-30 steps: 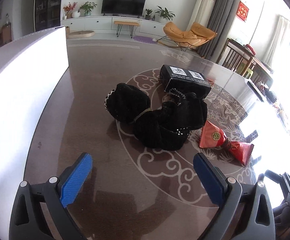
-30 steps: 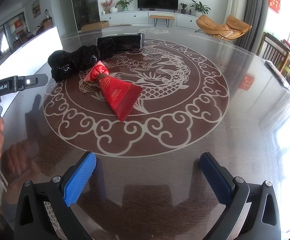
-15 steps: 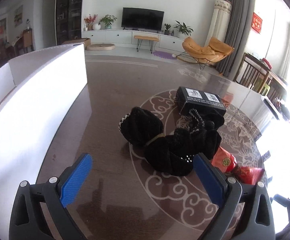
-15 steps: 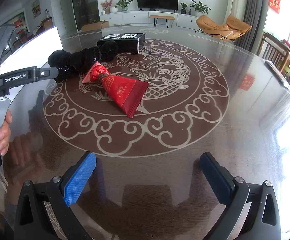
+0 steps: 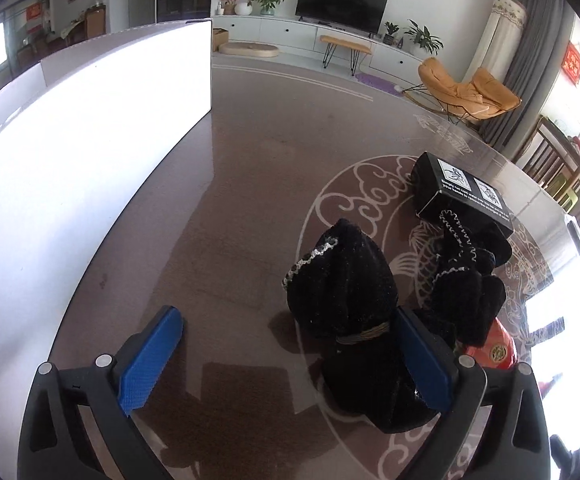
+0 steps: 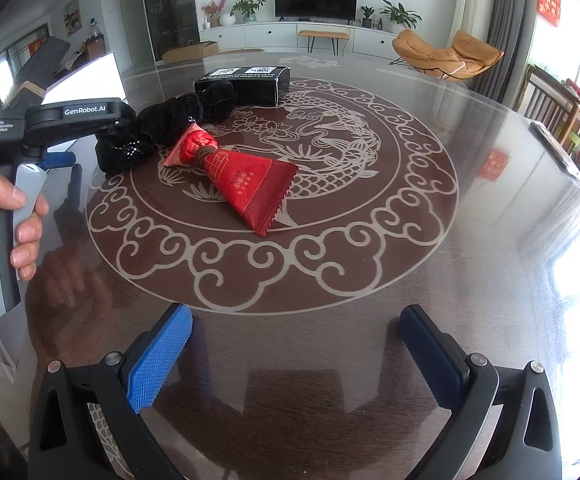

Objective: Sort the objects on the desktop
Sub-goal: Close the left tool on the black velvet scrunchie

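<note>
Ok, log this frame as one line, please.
left gripper: open, at black fabric bundle, no grasp | right gripper: open, idle above table | red packet, black box: untouched

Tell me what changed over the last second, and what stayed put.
The left gripper moved forward to the black cloth bundle, its open jaws now straddling the tied end, not closed. The right gripper stayed open and still; the red packet and black box did not move.

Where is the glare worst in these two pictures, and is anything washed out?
Left wrist view: the white box is blown out to featureless white, and window light burns out the right edge. Right wrist view: the glossy table mirrors the bright window at right, hazing its surface.
</note>
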The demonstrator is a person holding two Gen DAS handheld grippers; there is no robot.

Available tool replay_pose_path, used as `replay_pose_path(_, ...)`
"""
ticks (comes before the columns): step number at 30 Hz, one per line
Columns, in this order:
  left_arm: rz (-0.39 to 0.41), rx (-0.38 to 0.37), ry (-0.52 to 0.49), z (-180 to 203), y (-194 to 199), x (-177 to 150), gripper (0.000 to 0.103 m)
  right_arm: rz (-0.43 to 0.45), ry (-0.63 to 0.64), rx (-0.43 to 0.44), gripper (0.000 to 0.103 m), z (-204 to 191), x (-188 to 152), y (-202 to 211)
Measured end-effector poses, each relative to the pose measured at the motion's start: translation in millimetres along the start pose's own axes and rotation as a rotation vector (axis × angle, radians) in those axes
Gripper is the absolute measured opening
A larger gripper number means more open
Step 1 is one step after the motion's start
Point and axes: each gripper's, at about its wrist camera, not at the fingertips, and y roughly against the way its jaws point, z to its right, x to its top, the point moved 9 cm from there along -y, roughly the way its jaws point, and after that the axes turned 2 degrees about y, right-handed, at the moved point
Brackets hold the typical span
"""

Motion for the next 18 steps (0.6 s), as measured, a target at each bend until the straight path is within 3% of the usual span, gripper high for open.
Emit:
replay_pose_path(7,0.036,-0.038,-0.029,-28.7,37.4,-38.5,0.103,0.0,0.0,0.0,0.103,-0.1,0.2,0.0)
replay_pose_path(18,0.06,-0.041,-0.057,-20.2,36.6,-33.6,0.103,0.0,0.0,0.0,0.103,-0.1,0.2,0.0)
